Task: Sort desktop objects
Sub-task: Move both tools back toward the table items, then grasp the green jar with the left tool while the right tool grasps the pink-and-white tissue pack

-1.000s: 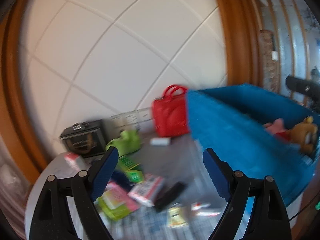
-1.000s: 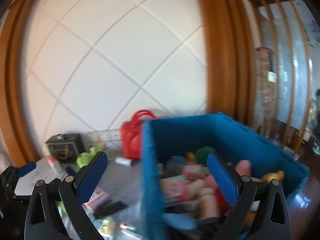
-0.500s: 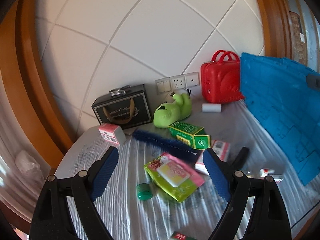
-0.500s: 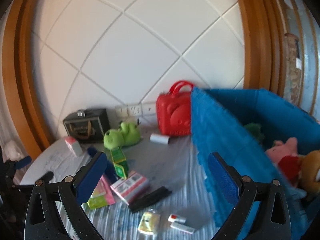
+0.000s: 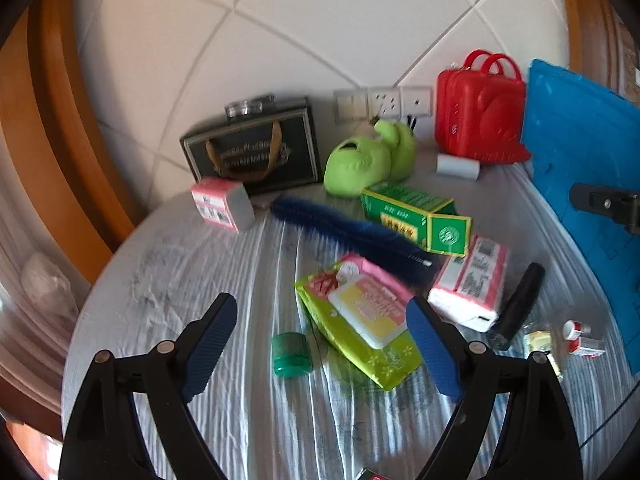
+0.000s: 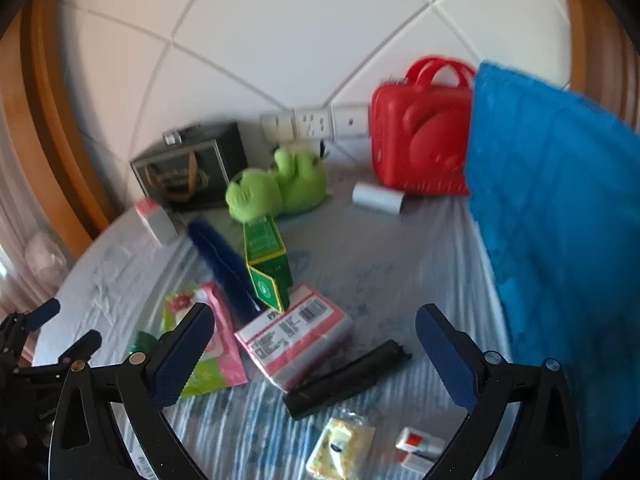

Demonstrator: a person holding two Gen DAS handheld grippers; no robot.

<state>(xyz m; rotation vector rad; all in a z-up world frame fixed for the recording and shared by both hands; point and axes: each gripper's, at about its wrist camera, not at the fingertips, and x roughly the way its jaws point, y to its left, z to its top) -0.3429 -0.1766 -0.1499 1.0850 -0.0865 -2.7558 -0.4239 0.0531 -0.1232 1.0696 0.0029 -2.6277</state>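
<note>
My left gripper (image 5: pixel 322 326) is open and empty above a small green jar (image 5: pixel 291 355) and a green-and-pink wipes pack (image 5: pixel 362 316). My right gripper (image 6: pixel 316 338) is open and empty above a pink tissue pack (image 6: pixel 294 334) and a black bar (image 6: pixel 348 378). A green carton (image 5: pixel 416 212), a dark blue brush (image 5: pixel 348 234) and a green plush toy (image 5: pixel 366 160) lie further back. The blue basket (image 6: pixel 560 220) stands on the right.
A red toy case (image 5: pixel 480 108) and a black gift box (image 5: pixel 256 152) stand by the tiled wall. A pink-and-grey box (image 5: pixel 222 204), a white roll (image 5: pixel 458 166), a yellow sachet (image 6: pixel 340 446) and a small red-and-white box (image 6: pixel 418 442) lie on the round table (image 5: pixel 180 264).
Both grippers swung left and down from the blue basket toward the scattered objects on the table. Both stayed open.
</note>
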